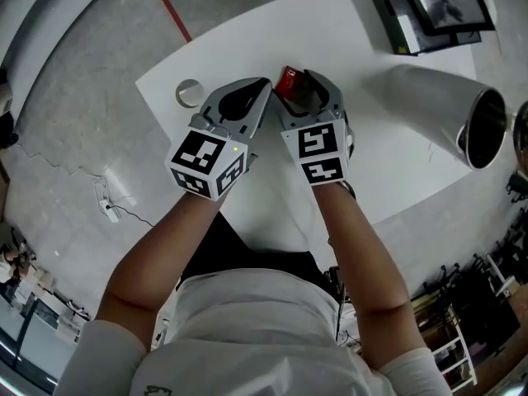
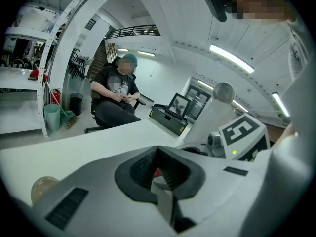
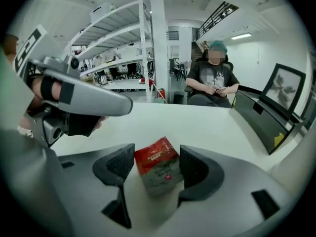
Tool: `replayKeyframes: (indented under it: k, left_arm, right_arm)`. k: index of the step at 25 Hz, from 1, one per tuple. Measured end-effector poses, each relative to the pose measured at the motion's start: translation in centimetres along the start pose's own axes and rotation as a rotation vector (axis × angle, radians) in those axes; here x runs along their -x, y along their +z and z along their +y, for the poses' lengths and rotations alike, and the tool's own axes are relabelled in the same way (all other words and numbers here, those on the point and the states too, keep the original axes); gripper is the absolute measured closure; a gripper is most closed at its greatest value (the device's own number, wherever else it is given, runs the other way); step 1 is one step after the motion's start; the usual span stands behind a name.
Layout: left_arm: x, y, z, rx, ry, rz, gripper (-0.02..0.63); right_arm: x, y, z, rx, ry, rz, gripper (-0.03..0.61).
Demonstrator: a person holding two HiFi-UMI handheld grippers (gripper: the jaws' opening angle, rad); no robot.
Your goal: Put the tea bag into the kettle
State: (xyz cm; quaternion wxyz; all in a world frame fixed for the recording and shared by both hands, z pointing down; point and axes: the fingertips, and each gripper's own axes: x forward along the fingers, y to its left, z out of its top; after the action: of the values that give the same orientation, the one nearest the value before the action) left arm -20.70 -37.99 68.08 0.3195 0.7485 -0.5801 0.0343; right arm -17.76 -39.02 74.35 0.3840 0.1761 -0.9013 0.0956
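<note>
A red and grey tea bag packet (image 3: 158, 169) lies flat on the white table (image 1: 388, 180). It sits between the jaws of my right gripper (image 3: 157, 157), which stand open on either side, the pads not pressing on it. In the head view the packet (image 1: 289, 80) shows just ahead of the right gripper (image 1: 304, 87). My left gripper (image 1: 252, 97) hovers close beside on the left, its pads meeting at the tips (image 2: 158, 154) with nothing held. The tall steel kettle (image 1: 437, 110) stands at the right, its open mouth (image 1: 483, 129) facing up.
A roll of tape (image 1: 189, 93) lies on the table left of the grippers. A black box with a picture frame (image 1: 437, 11) stands at the far edge. A person (image 3: 212, 78) sits on a chair beyond the table. The table's left edge is near the tape.
</note>
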Motion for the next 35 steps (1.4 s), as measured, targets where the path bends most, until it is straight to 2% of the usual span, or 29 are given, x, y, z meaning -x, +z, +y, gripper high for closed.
replayKeyframes:
  k: [3, 7, 14, 17, 19, 25, 35]
  left_arm:
    - [-0.1, -0.5, 0.0, 0.009, 0.000, -0.003, 0.603]
    - [0.0, -1.1, 0.4, 0.029, 0.006, 0.000, 0.603]
    - [0.4, -0.8, 0.6, 0.022, 0.016, -0.012, 0.603]
    - [0.6, -0.7, 0.4, 0.018, 0.017, -0.013, 0.603]
    - [0.8, -0.5, 0.0, 0.013, 0.015, -0.017, 0.603]
    - [1.3, 0.1, -1.5, -0.006, -0.004, -0.020, 0.603]
    - [1.7, 2.8, -9.3, -0.149, -0.100, -0.056, 0.603]
  right_arm:
    - [-0.1, 0.0, 0.2, 0.035, -0.006, -0.005, 0.302]
    - [-0.1, -0.1, 0.8, 0.049, 0.007, -0.009, 0.345]
    - [-0.1, -0.2, 0.7, 0.029, 0.044, 0.002, 0.396]
    - [-0.1, -0.1, 0.3, 0.020, 0.042, 0.012, 0.497]
    - [0.1, -0.2, 0.2, 0.003, 0.041, 0.015, 0.528]
    - [3.4, 0.0, 0.5, -0.030, 0.003, -0.040, 0.531]
    - [12.6, 0.4, -0.9, -0.144, -0.102, -0.195, 0.531]
